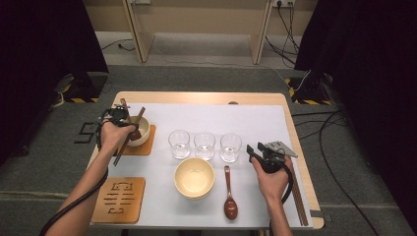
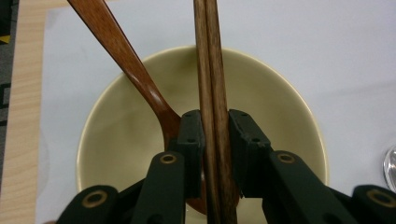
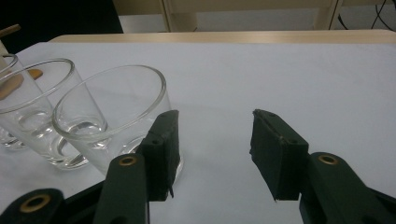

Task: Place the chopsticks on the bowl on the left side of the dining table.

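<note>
From above, the left gripper (image 1: 129, 129) sits over the small bowl (image 1: 144, 135) on its coaster (image 1: 147, 147) near the desk's (image 1: 196, 97) left edge, with chopsticks (image 1: 123, 147) slanting out beneath the hand. The hand covers most of that bowl, and whether the pads press the sticks is hard to make out from up here. Toward the right edge the right gripper (image 1: 253, 150) hovers beside the row of three glasses (image 1: 204, 145), jaws apart. The large bowl (image 1: 194, 177) and a spoon (image 1: 229, 194) lie near the front edge, and a second coaster (image 1: 119, 199) fills the front left corner.

Left gripper view now: the jaws are clamped on the chopsticks (image 2: 214, 93), pads tight against both sides, directly above the bowl (image 2: 261, 84). A second spoon (image 2: 126, 60) leans in the bowl; its scoop is hidden behind the left jaw, and the handle is cut off at the top.

Right gripper view: jaws wide, nothing between the fingers (image 3: 275, 154). The nearest glass (image 3: 109, 109) stands just beside the left jaw, which covers its base; I cannot tell if they touch. The other glasses (image 3: 32, 107) are cut off at the picture's left.
</note>
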`<state>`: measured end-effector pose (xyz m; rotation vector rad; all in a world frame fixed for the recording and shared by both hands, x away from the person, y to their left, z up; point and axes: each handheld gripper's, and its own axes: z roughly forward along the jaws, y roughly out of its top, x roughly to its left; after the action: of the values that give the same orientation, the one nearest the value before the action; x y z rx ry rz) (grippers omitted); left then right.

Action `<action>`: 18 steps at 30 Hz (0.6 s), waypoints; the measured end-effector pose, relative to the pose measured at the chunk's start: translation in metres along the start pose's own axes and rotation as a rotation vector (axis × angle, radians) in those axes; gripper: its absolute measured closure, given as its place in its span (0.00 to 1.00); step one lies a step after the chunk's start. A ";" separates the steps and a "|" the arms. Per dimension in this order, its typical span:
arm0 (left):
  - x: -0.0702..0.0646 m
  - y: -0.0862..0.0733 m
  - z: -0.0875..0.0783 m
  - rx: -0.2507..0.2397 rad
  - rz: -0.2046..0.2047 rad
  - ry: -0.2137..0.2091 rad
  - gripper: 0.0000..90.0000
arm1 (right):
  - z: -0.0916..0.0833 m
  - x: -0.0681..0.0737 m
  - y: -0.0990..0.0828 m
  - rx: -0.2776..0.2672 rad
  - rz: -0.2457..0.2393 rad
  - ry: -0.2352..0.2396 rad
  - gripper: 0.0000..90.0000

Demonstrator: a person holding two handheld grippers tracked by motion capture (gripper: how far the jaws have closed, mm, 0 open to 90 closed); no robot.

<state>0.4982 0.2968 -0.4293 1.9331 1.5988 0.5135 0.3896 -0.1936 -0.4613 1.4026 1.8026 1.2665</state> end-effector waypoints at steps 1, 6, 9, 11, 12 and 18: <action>0.000 0.000 0.000 0.002 0.004 0.000 0.83 | 0.000 0.000 0.000 0.001 0.003 0.001 0.58; -0.002 0.000 0.000 -0.004 -0.003 0.002 0.86 | -0.001 0.000 0.001 -0.005 0.007 0.002 0.58; -0.003 -0.001 0.000 -0.009 -0.013 0.001 0.86 | 0.000 0.000 0.000 0.000 0.008 0.006 0.58; -0.003 -0.001 -0.001 -0.013 -0.014 -0.001 0.86 | 0.000 0.000 0.000 0.003 0.004 0.007 0.58; -0.003 -0.001 -0.002 -0.017 -0.017 -0.002 0.86 | 0.000 0.000 0.000 0.001 0.004 0.008 0.58; -0.004 -0.001 -0.008 -0.032 -0.016 -0.006 0.86 | 0.000 0.000 0.000 -0.001 0.003 0.008 0.58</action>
<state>0.4912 0.2941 -0.4237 1.8955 1.5916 0.5238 0.3898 -0.1931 -0.4609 1.4022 1.8059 1.2760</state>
